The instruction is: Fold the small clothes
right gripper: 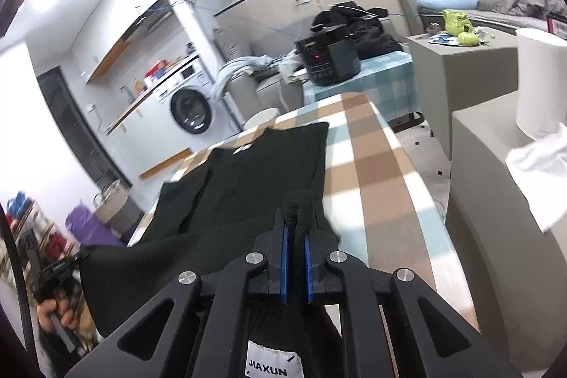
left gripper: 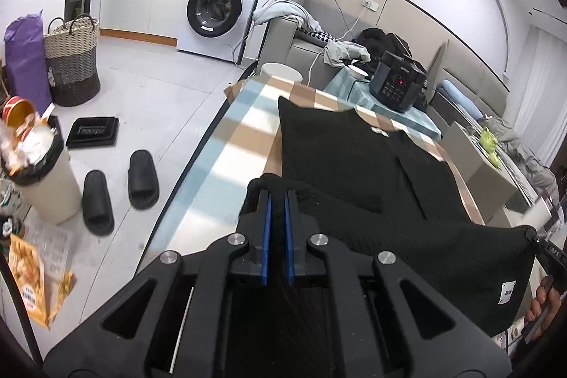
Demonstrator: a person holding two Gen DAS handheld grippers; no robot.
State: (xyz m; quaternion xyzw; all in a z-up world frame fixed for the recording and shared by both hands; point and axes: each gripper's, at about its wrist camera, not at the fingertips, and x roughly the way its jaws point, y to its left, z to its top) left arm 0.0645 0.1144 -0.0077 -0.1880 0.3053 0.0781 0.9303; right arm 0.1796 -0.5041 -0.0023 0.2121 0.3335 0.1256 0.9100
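One black garment (left gripper: 336,147) lies on the checked surface (left gripper: 234,144), its near edge lifted off. The left gripper (left gripper: 278,197) and right gripper (right gripper: 297,218) each pinch a near corner with fingers pressed together. The first fold looks just begun. Beyond the garment sits one black cooker (left gripper: 397,84).

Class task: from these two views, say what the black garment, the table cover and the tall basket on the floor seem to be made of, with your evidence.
Black garment: soft matte knit or fleece, judging by its nubbly, light-absorbing surface. Table cover: probably woven cloth, printed in brown, blue and white checks. Basket: woven wicker or rope, with visible braided bands, pale above, dark below.
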